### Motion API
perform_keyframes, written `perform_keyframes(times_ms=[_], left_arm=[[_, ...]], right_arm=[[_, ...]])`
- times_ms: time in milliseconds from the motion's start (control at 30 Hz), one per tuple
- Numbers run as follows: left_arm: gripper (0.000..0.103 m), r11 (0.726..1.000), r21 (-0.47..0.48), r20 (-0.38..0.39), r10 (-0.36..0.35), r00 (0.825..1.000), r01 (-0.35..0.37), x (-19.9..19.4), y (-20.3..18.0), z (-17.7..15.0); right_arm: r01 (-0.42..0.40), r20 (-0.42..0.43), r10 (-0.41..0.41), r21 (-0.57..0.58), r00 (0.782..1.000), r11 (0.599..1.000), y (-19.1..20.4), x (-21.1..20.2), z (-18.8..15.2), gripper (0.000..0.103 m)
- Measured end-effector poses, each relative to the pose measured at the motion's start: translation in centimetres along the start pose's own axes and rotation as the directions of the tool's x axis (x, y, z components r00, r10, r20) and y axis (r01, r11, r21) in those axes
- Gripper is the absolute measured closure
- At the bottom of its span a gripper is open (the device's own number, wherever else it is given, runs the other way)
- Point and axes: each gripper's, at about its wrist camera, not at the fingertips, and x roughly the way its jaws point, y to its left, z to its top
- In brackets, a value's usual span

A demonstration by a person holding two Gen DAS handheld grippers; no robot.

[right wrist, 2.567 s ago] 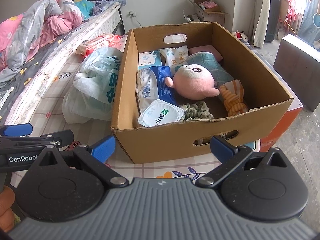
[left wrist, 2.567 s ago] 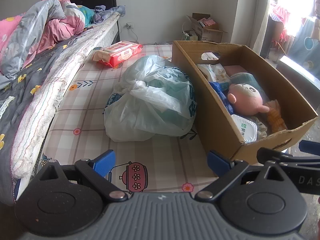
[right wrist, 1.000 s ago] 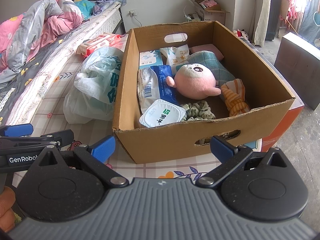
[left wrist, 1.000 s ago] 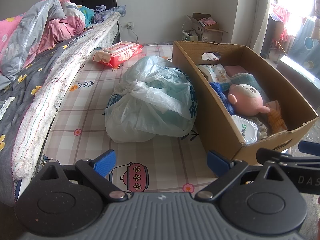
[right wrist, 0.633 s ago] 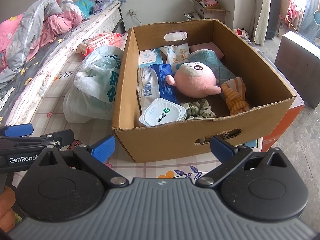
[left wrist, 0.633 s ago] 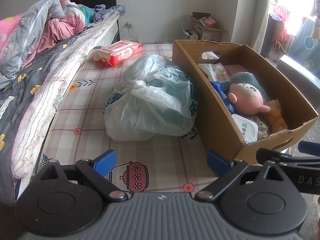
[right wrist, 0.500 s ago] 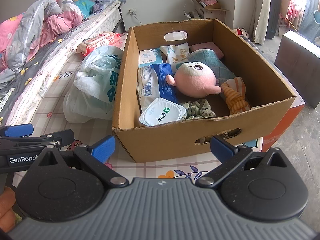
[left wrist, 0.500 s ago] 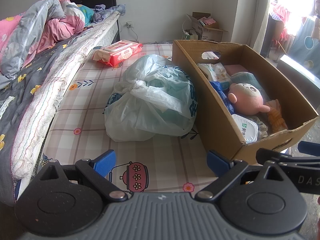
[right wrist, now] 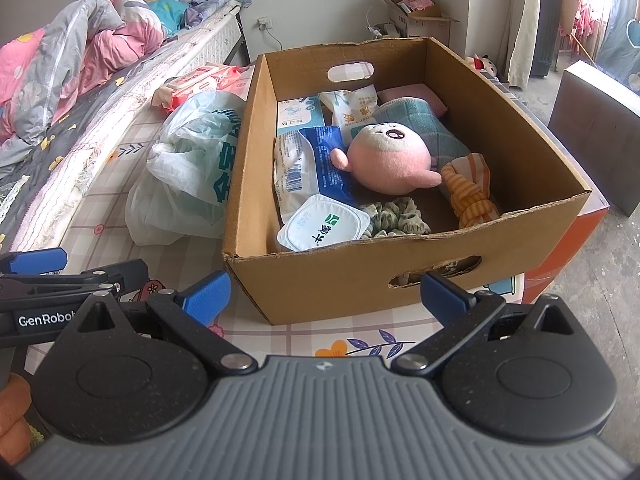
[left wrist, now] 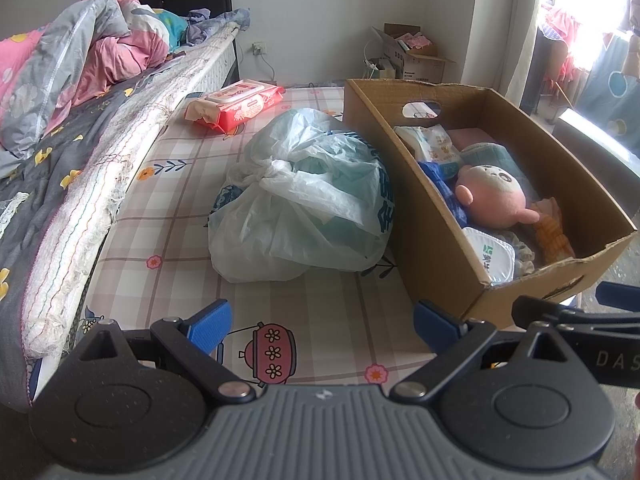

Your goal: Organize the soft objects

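Note:
An open cardboard box (right wrist: 352, 280) (left wrist: 436, 248) stands on the checked mat. It holds a pink plush toy (right wrist: 390, 158) (left wrist: 492, 196), an orange striped cloth (right wrist: 472, 192), a teal towel (right wrist: 416, 116), a green scrunchie (right wrist: 394, 216), wipe packs (right wrist: 308, 164) and a white lidded tub (right wrist: 322, 224). A tied plastic bag (left wrist: 304, 200) (right wrist: 192, 176) lies left of the box. My left gripper (left wrist: 322, 322) is open and empty, low before the bag. My right gripper (right wrist: 324, 294) is open and empty, before the box's near wall.
A red wipes pack (left wrist: 236, 106) lies on the mat beyond the bag. A bed with rumpled quilts (left wrist: 72, 80) runs along the left. A small carton (right wrist: 420, 16) stands by the far wall. A dark cabinet (right wrist: 592, 128) stands at right.
Almost nothing has changed; both grippers hold their places, open, with only a slight drift of view.

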Motion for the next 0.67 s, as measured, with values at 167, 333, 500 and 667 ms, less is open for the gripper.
perform_keyframes(times_ms=[167, 333, 500, 667], left_arm=[[0.005, 1.000, 0.000, -0.001, -0.001, 1.000, 0.001, -0.02, 0.01, -0.04], [0.005, 1.000, 0.000, -0.001, 0.000, 1.000, 0.000, -0.02, -0.01, 0.00], [0.005, 1.000, 0.003, -0.004, -0.001, 1.000, 0.001, 0.04, -0.08, -0.06], [0.005, 1.000, 0.003, -0.004, -0.002, 1.000, 0.002, 0.05, -0.08, -0.09]], right_arm=[[0.000, 0.000, 0.000, 0.000, 1.000, 1.000, -0.05, -0.02, 0.05, 0.001], [0.000, 0.000, 0.000, 0.000, 1.000, 1.000, -0.08, 0.01, 0.08, 0.001], [0.000, -0.003, 0.000, 0.002, 1.000, 1.000, -0.13, 0.02, -0.06, 0.001], [0.000, -0.004, 0.000, 0.003, 1.000, 1.000, -0.16, 0.03, -0.01, 0.001]])
